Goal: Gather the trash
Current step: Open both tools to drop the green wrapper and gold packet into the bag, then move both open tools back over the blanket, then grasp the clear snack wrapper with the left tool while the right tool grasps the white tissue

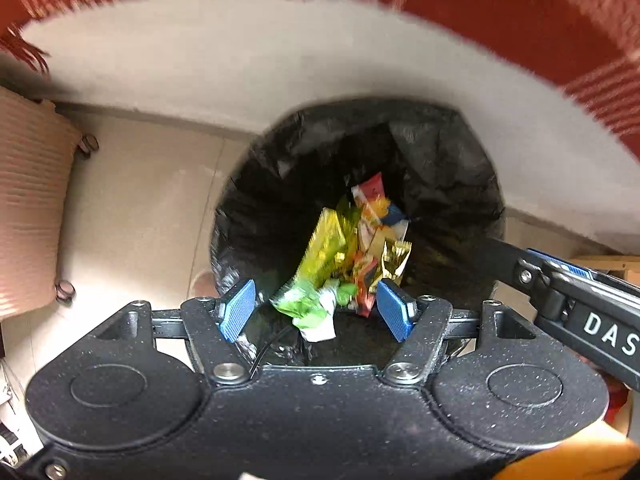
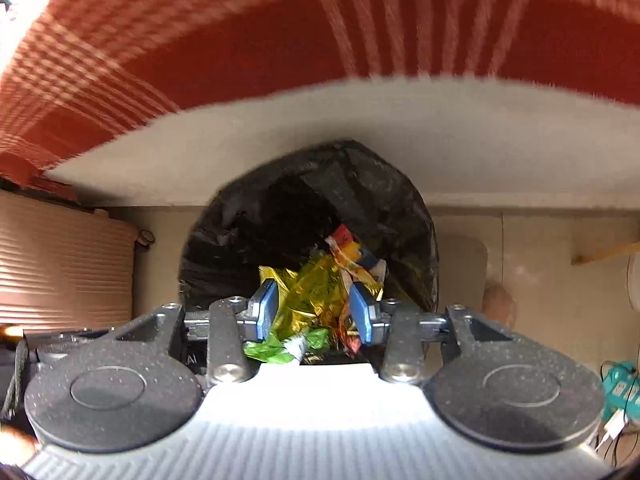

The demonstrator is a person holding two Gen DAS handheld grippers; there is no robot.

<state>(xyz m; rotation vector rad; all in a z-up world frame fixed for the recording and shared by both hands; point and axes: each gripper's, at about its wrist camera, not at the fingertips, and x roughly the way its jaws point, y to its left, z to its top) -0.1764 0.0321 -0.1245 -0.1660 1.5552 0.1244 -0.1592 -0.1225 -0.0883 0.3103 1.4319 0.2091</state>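
A bin lined with a black bag (image 1: 440,160) (image 2: 248,208) stands on the floor right below both grippers. In it lies a loose heap of shiny wrappers (image 1: 332,248) (image 2: 312,292), yellow-gold, red and orange. A crumpled green wrapper (image 1: 308,304) (image 2: 276,348) is blurred at the heap's near edge. My left gripper (image 1: 316,312) points straight down over the bin mouth, open, its blue pads (image 1: 238,310) well apart from the wrappers. My right gripper (image 2: 314,312) is open too; its blue pads (image 2: 362,314) frame the heap without pressing on it.
A bed with a red checked cover (image 1: 520,0) (image 2: 200,40) and a white side (image 1: 200,60) runs behind the bin. A pink ribbed suitcase on wheels (image 1: 28,200) (image 2: 60,260) stands to the left on the beige tiled floor (image 1: 140,200). A teal power strip (image 2: 618,392) lies at the right.
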